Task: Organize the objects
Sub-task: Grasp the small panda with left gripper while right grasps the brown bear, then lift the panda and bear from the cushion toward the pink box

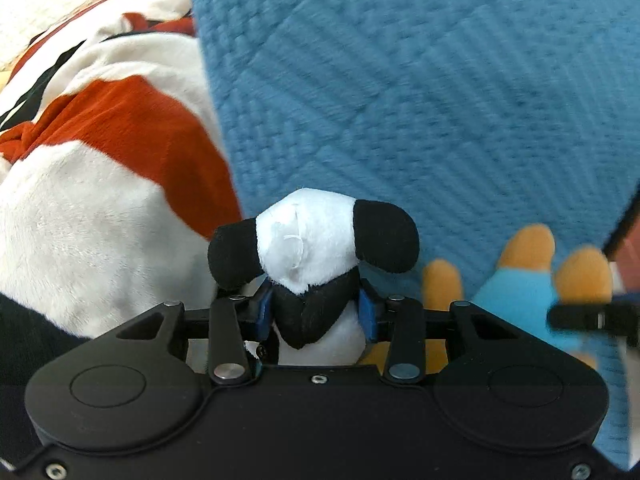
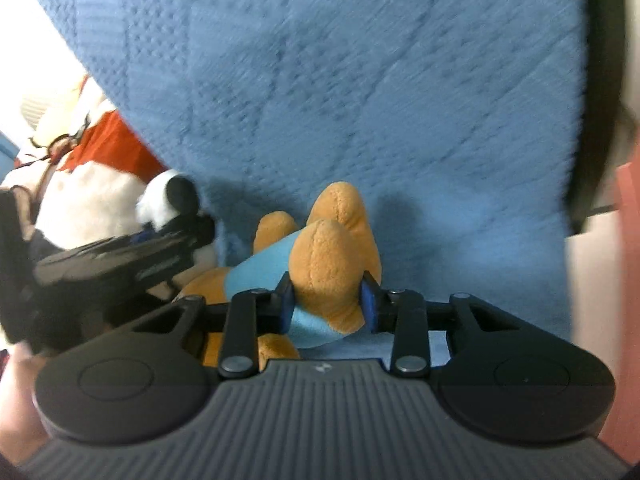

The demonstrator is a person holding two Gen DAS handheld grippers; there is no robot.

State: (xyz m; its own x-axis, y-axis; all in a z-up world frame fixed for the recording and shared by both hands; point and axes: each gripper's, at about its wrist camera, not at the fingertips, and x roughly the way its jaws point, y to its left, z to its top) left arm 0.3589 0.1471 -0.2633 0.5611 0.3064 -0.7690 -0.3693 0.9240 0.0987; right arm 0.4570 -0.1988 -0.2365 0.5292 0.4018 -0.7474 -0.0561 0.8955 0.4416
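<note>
My left gripper [image 1: 316,312] is shut on a small black-and-white panda plush [image 1: 316,240], its blue pads pressing the toy's dark body. The panda also shows at the left of the right wrist view [image 2: 160,200]. My right gripper [image 2: 328,306] is shut on an orange plush in a light blue shirt [image 2: 324,264]. That plush also shows at the right of the left wrist view [image 1: 516,280]. The two toys are side by side over a blue quilted blanket [image 1: 440,100], panda on the left.
A large white, red and black plush [image 1: 100,168] lies to the left of the panda, at the blanket's edge. The blue blanket [image 2: 360,80] fills the area ahead. A dark strap and pinkish surface [image 2: 600,140] are at the far right.
</note>
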